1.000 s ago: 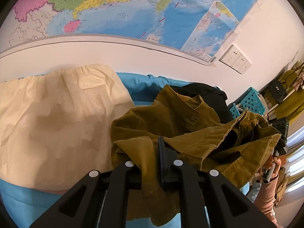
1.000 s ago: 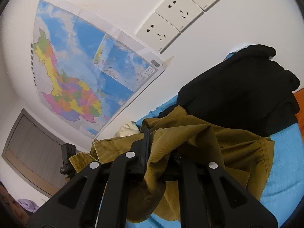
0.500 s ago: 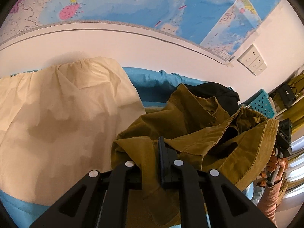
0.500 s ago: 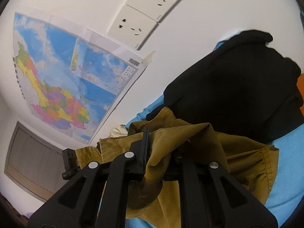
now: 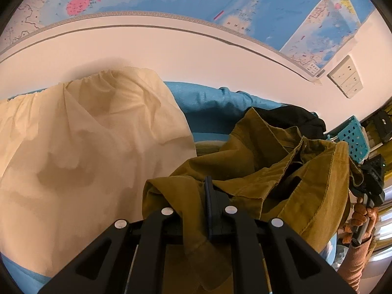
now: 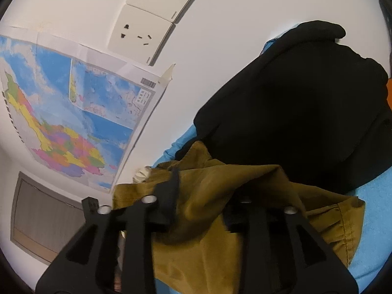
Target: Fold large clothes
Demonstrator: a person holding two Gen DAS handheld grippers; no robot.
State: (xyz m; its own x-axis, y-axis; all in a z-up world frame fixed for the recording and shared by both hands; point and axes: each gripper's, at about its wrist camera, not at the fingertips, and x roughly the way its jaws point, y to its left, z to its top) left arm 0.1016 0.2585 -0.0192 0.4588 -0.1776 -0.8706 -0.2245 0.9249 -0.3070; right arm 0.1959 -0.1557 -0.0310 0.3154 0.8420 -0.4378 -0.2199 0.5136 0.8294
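Note:
An olive-brown corduroy shirt (image 5: 257, 171) hangs bunched between my two grippers above the blue bed sheet (image 5: 210, 98). My left gripper (image 5: 208, 196) is shut on a fold of the shirt. My right gripper (image 6: 196, 191) is shut on another part of the shirt (image 6: 220, 196), whose cloth covers the right finger. The right gripper also shows at the right edge of the left wrist view (image 5: 370, 181), holding the shirt's far edge.
A cream garment (image 5: 85, 147) lies spread on the bed at the left. A black garment (image 6: 306, 110) lies on the sheet (image 6: 372, 257) behind the shirt. A wall map (image 6: 73, 110) and sockets (image 6: 147, 24) are close behind. A teal basket (image 5: 355, 137) stands at the right.
Both grippers have moved closer to the wall with the shirt still held. The black garment and sockets loom larger in the right wrist view.

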